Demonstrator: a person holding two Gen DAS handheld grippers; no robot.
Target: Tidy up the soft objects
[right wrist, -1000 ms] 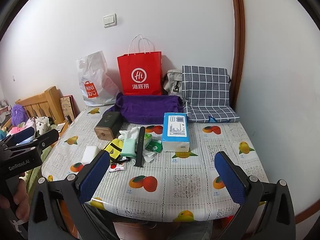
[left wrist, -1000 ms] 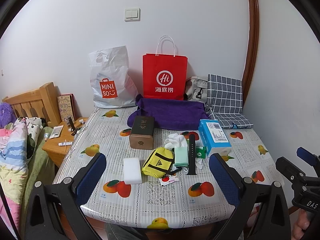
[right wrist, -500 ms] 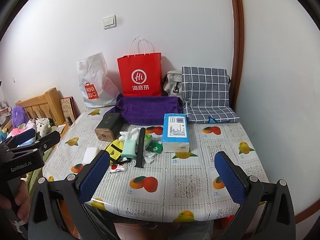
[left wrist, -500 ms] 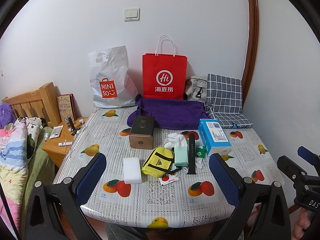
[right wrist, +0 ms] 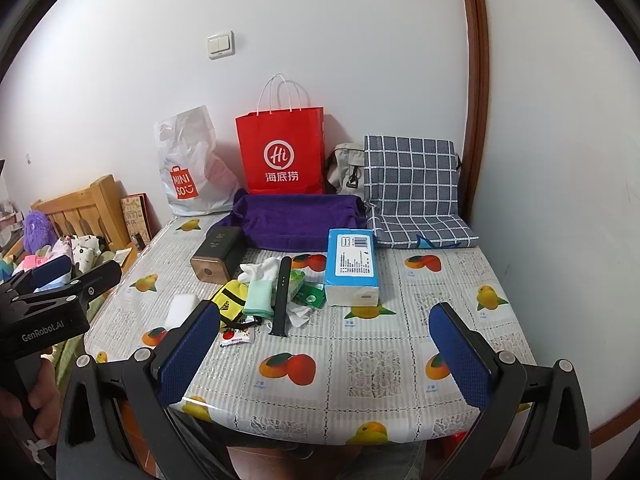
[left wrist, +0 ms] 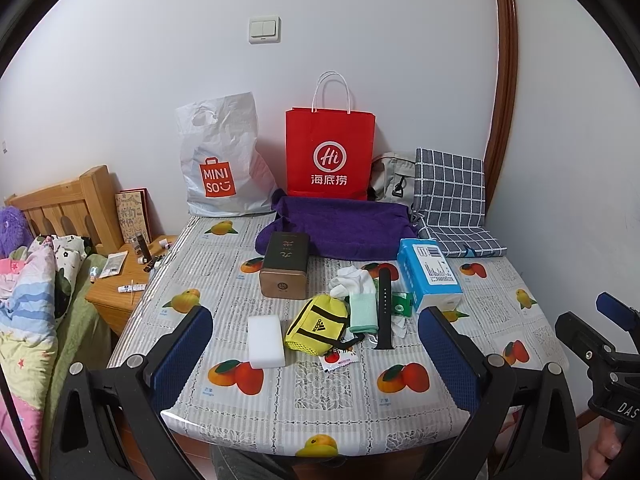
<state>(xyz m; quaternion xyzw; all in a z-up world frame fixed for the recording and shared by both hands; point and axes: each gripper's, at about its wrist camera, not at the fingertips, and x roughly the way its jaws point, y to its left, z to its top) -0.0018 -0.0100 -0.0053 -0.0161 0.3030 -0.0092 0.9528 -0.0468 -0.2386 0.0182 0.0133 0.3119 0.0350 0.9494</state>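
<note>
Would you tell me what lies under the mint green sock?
Under the mint green sock a white sock pokes out behind it; what else it covers is hidden.

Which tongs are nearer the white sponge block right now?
Left. The left tongs hang open just in front of the white sponge block; the right tongs sit farther right, also open.

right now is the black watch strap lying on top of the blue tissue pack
No, the black watch strap lies flat on the tablecloth beside the blue tissue pack, left of it, not on it.
</note>
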